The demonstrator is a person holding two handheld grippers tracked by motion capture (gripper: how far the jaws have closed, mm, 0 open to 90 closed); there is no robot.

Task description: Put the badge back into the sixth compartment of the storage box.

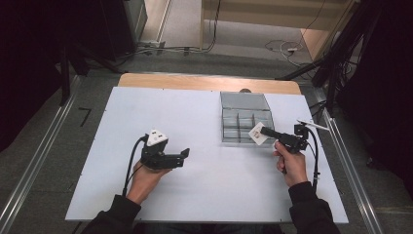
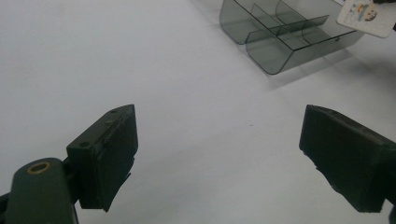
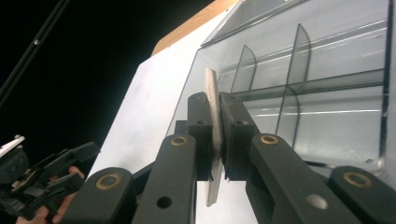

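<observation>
**Card clamped at the box's near rim**

Small white card (image 1: 256, 133), printed on one face, pinched edge-on between the pads of the right tongs (image 1: 265, 131). Seen along the right gripper view as a thin pale slab (image 3: 213, 116) standing between the two black jaws, both pads pressed flat against it, part of it sticking out beyond the tips and part hanging below them. Held off the table, at the near right corner of the clear divided box (image 1: 245, 117), just over its near rim. Whether card and rim touch: cannot tell.

Box of smoky transparent plastic, split by thin partitions into several compartments, lid tipped open toward the far edge. Set on the right half of the white table (image 1: 204, 195), close to the far edge, well clear of the right edge. Same box in the left gripper view (image 2: 280, 32), top right, with the card's printed face (image 2: 363, 16) at the corner.

Right hand (image 1: 290, 163) wrapped round the gripper's grip near the right edge, dark sleeve behind it, cable looping off to the side.

Left tongs (image 1: 184, 155) released, jaws spread wide with nothing between them but bare table, pointing toward the box from left of centre, nearer the near edge. Left hand (image 1: 143, 178) underneath, white-topped housing above, cable trailing back toward the sleeve. Well apart from card and box.
</observation>
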